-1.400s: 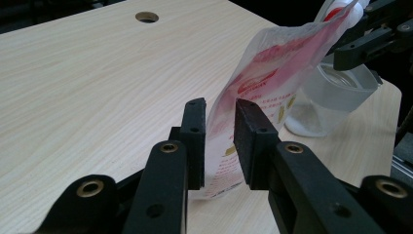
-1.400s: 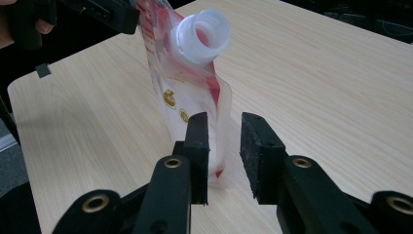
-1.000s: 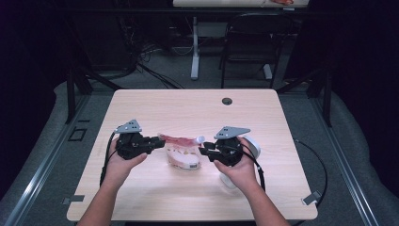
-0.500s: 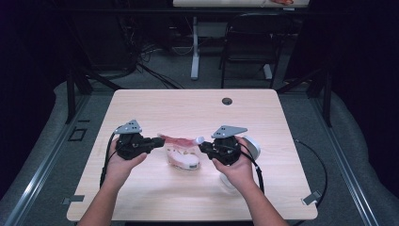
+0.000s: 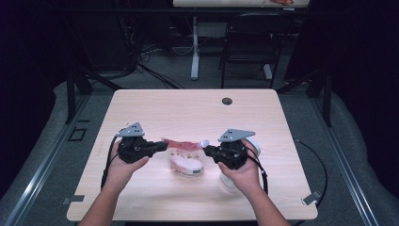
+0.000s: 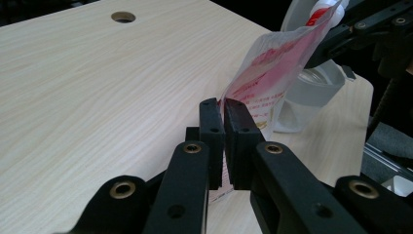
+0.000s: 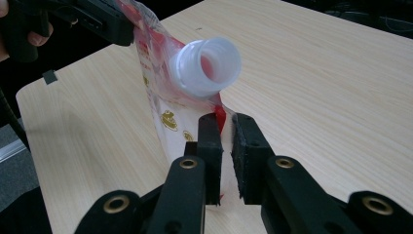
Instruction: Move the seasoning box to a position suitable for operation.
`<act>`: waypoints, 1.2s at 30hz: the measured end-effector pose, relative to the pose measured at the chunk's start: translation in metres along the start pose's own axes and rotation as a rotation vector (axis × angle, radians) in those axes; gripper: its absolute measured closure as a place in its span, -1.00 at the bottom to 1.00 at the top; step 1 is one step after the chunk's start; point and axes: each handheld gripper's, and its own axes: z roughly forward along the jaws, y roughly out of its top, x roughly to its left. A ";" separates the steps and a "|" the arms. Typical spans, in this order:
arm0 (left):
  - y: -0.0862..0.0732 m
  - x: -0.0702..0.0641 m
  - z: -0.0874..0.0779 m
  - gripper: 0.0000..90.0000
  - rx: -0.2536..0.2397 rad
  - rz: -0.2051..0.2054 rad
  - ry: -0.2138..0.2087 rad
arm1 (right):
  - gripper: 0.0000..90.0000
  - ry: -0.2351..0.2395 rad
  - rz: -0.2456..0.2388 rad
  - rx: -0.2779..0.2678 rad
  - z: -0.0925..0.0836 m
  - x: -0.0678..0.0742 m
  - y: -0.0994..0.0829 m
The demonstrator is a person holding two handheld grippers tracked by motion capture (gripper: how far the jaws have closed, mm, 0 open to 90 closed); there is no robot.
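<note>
Gripping the left edge of a red-and-clear spouted pouch (image 5: pixel 181 146), the left gripper (image 5: pixel 162 146) is pinching the film flat between its jaws, which have just been closing; in the left gripper view the pads (image 6: pixel 212 127) are pressing together with the pouch (image 6: pixel 272 68) rising from between them toward the far gripper. Moving rightward across the table (image 5: pixel 188 108), the pouch is hanging stretched between both tools above the wood, its lower belly sagging and, as far as the high view shows, touching or nearly touching the tabletop; its white screw spout (image 7: pixel 208 67) is standing open and uncapped, tilting toward the right-hand camera. Farther right, the right gripper (image 5: pixel 207 150) is holding the pouch's corner seam just below the spout; its jaws have just been closing too, and in the right gripper view the film is sitting between the pads (image 7: pixel 210 141), one pad pressing it while a thin gap is showing at the other. A white container (image 6: pixel 311 87) is standing behind the right hand.

Doing this step well is probably calling for firming the right-hand pinch before lifting; keeping both hands level so the film is staying taut without tearing; and keeping the open spout pointing upward so nothing is spilling while the pouch is being carried toward the container.
</note>
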 end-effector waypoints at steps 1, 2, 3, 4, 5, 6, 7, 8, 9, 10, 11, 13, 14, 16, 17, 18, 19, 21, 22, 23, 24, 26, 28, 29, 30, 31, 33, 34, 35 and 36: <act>0.000 -0.002 0.000 0.94 0.003 0.007 -0.006 | 0.84 -0.001 0.000 -0.003 -0.005 0.001 -0.002; 0.001 -0.005 0.001 0.94 0.006 0.011 -0.010 | 0.84 -0.001 -0.003 0.000 -0.006 0.001 -0.002; 0.000 -0.006 0.001 0.94 0.004 0.012 -0.014 | 0.84 -0.001 -0.006 0.002 -0.008 0.001 -0.003; 0.000 -0.008 0.002 0.94 0.008 0.013 -0.011 | 0.84 0.000 -0.011 0.005 -0.010 0.002 -0.003; 0.000 -0.009 0.003 0.94 0.008 0.016 -0.017 | 0.84 -0.002 -0.012 0.008 -0.012 0.003 -0.004; 0.000 -0.009 0.003 0.94 0.011 0.018 -0.017 | 0.84 -0.002 -0.017 0.011 -0.013 0.003 -0.005; 0.000 -0.010 0.004 0.94 0.015 0.017 -0.023 | 0.84 -0.003 -0.015 0.012 -0.014 0.004 -0.005; 0.000 -0.010 0.004 0.94 0.015 0.017 -0.023 | 0.84 -0.003 -0.015 0.012 -0.014 0.004 -0.005; -0.001 -0.011 0.005 0.94 0.020 0.016 -0.026 | 0.84 -0.008 -0.027 0.023 -0.017 0.004 -0.006; -0.001 -0.011 0.005 0.94 0.019 0.014 -0.030 | 0.84 -0.008 -0.028 0.025 -0.017 0.004 -0.007; -0.001 -0.012 0.005 0.94 0.020 0.015 -0.035 | 0.84 -0.005 -0.025 0.025 -0.017 0.004 -0.007; -0.002 -0.012 0.005 0.94 0.019 0.020 -0.037 | 0.83 0.000 -0.029 0.030 -0.018 0.004 -0.008; -0.002 -0.013 0.005 0.94 0.019 0.020 -0.035 | 0.83 0.001 -0.031 0.033 -0.019 0.004 -0.008; -0.002 -0.014 0.004 0.94 0.027 0.022 -0.033 | 0.83 0.001 -0.036 0.039 -0.019 0.005 -0.008; -0.002 -0.014 0.004 0.94 0.024 0.020 -0.034 | 0.82 0.003 -0.037 0.039 -0.019 0.005 -0.008; -0.002 -0.015 0.004 0.94 0.025 0.022 -0.034 | 0.82 0.006 -0.039 0.041 -0.019 0.004 -0.008; -0.002 -0.015 0.003 0.94 0.025 0.023 -0.036 | 0.81 0.005 -0.039 0.040 -0.018 0.004 -0.008; -0.003 -0.015 0.003 0.93 0.022 0.026 -0.036 | 0.80 0.011 -0.039 0.041 -0.018 0.003 -0.008; -0.003 -0.015 0.003 0.92 0.019 0.024 -0.041 | 0.79 0.012 -0.038 0.042 -0.018 0.003 -0.008; -0.004 -0.014 0.003 0.92 0.014 0.019 -0.051 | 0.77 0.013 -0.043 0.048 -0.018 0.002 -0.007; -0.004 -0.014 0.003 0.91 0.014 0.019 -0.051 | 0.77 0.013 -0.043 0.048 -0.018 0.002 -0.007; -0.004 -0.012 0.002 0.88 0.003 0.012 -0.061 | 0.75 0.017 -0.057 0.054 -0.019 0.003 -0.006; -0.004 -0.013 0.002 0.86 0.002 0.013 -0.059 | 0.73 0.028 -0.060 0.054 -0.022 0.003 -0.005; -0.004 -0.013 0.002 0.85 0.000 0.012 -0.060 | 0.72 0.031 -0.058 0.049 -0.024 0.004 -0.005; -0.004 -0.013 0.002 0.85 0.001 0.010 -0.062 | 0.72 0.031 -0.058 0.049 -0.024 0.004 -0.005; -0.003 -0.012 0.001 0.82 0.003 0.010 -0.060 | 0.70 0.037 -0.063 0.049 -0.028 0.004 -0.003; -0.003 -0.012 0.001 0.81 0.006 0.013 -0.060 | 0.69 0.040 -0.061 0.051 -0.030 0.004 -0.003; -0.002 -0.012 0.000 0.79 0.003 0.009 -0.057 | 0.66 0.041 -0.065 0.052 -0.034 0.003 -0.001; -0.001 -0.011 -0.002 0.78 0.001 0.011 -0.055 | 0.64 0.040 -0.063 0.051 -0.036 0.003 -0.001; -0.001 -0.011 -0.002 0.78 0.001 0.011 -0.051 | 0.64 0.038 -0.066 0.052 -0.039 0.003 0.000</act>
